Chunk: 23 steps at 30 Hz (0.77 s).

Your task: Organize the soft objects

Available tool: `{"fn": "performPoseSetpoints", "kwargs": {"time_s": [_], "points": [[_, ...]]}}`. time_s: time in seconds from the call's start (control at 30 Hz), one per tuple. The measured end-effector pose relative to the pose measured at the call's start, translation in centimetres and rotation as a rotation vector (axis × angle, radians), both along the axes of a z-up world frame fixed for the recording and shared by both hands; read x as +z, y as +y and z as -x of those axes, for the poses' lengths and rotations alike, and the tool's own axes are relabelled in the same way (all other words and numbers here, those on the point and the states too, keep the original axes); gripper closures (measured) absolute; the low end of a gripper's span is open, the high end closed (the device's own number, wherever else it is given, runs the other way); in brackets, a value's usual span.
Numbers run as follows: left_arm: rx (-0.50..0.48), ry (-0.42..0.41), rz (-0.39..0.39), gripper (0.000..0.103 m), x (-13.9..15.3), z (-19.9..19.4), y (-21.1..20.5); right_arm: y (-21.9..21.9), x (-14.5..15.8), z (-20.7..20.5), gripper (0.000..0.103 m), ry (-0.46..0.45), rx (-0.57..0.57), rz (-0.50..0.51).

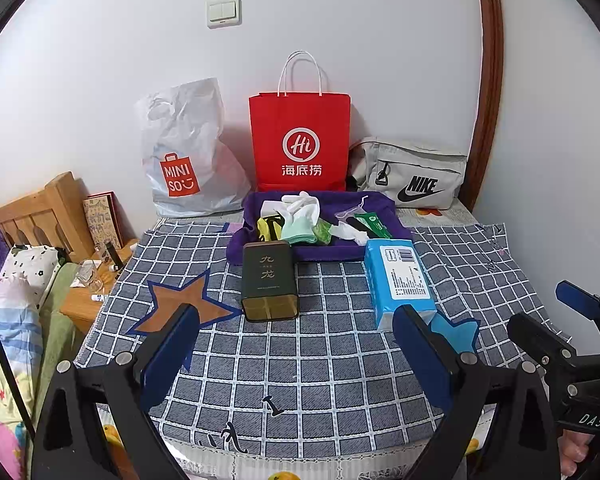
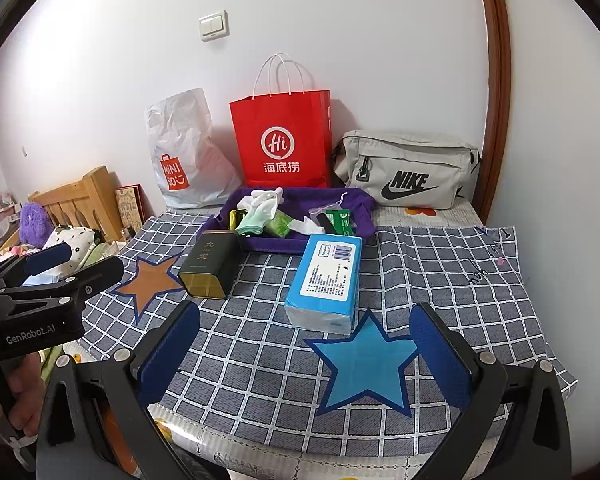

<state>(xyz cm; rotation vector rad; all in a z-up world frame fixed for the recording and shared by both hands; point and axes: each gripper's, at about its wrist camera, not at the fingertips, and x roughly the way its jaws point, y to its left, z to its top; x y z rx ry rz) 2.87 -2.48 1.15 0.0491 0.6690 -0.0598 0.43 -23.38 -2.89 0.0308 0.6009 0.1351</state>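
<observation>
A purple cloth tray [image 1: 256,236] [image 2: 352,216] at the back of the table holds several soft items: white gloves [image 1: 302,204] [image 2: 262,200], a mint cloth [image 1: 296,230], green packets [image 1: 374,224]. A blue tissue pack [image 1: 400,280] [image 2: 326,280] lies in front of it, beside a dark green tin [image 1: 270,280] [image 2: 212,266]. My left gripper [image 1: 296,340] is open and empty near the table's front. My right gripper [image 2: 306,340] is open and empty over the blue star [image 2: 366,368]. The right gripper also shows in the left wrist view [image 1: 552,316], and the left gripper in the right wrist view [image 2: 84,262].
A checked cloth [image 1: 324,360] covers the table, with an orange star [image 1: 184,304] at left. A red paper bag [image 1: 300,140], white Miniso bag [image 1: 184,160] and grey Nike pouch [image 1: 412,178] stand against the wall. A bed and wooden nightstand [image 1: 88,300] are at left.
</observation>
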Motion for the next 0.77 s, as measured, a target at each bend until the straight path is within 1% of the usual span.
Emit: {"fn": "performPoseSetpoints", "kwargs": {"time_s": [0.77], "points": [[0.003,0.0,-0.004,0.005,0.27,0.09,0.15,-0.03,0.0,0.23,0.0,0.0,0.003,0.001]]}}
